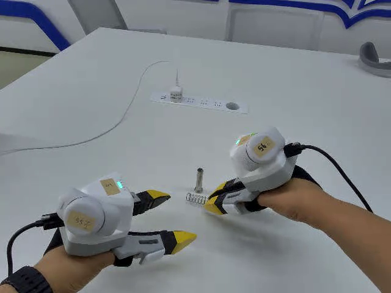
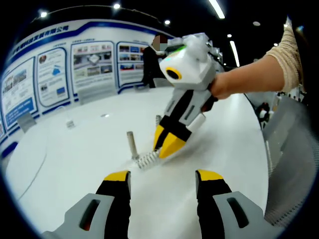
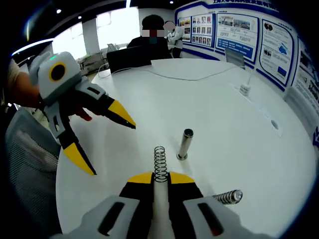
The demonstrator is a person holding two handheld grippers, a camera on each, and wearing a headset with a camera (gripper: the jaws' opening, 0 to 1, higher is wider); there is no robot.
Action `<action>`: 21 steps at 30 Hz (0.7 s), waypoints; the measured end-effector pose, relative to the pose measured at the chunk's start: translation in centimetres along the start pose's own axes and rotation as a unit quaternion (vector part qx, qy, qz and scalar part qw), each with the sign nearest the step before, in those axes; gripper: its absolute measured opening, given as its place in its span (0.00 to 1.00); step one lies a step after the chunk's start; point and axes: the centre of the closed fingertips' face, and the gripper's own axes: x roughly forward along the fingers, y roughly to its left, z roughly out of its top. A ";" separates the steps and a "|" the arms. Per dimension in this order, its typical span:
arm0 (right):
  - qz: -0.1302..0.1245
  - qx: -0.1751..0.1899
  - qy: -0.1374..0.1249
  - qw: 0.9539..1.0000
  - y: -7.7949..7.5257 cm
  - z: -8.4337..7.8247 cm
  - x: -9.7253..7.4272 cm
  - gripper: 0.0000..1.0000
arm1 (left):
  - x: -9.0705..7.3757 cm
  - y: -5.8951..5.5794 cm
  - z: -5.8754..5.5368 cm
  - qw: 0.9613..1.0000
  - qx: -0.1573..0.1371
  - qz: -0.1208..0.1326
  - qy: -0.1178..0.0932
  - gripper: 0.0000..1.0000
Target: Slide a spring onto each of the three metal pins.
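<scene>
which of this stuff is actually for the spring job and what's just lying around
For the job:
spring, gripped in the right claw
upright metal pin
lying pin, seemingly wearing a spring
left claw, open and empty

Just lying about:
power strip
plug in it
white cable
grey curved object at the far edge

Spring (image 3: 160,167): near end is lost between the closed jaws of the right claw (image 3: 160,179), can't tell how much is gripped. Head view: same end is tucked under the yellow tips. Lying pin (image 3: 229,197) with coils on it, left part hidden behind the claw body. Left gripper view: small grey piece (image 2: 158,119) mostly covered by the right claw, can't tell what it is. Grey curved object (image 1: 374,58) is cut by the right edge. Power strip (image 1: 198,102) markings and wall posters (image 2: 55,74) text are too small to read.
</scene>
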 end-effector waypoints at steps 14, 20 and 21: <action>0.033 -0.038 0.008 0.999 2.6 0.0 -2.7 0.11 | 0.4 -0.9 0.1 1.000 0.013 -0.014 0.002 0.51; 0.056 -0.052 0.017 0.997 3.9 -0.4 -3.4 0.11 | 0.6 -1.4 0.2 1.000 0.021 -0.022 0.002 0.48; 0.060 -0.053 0.018 0.997 4.1 -0.4 -3.5 0.11 | 0.6 -1.5 0.3 0.999 0.022 -0.024 0.002 0.47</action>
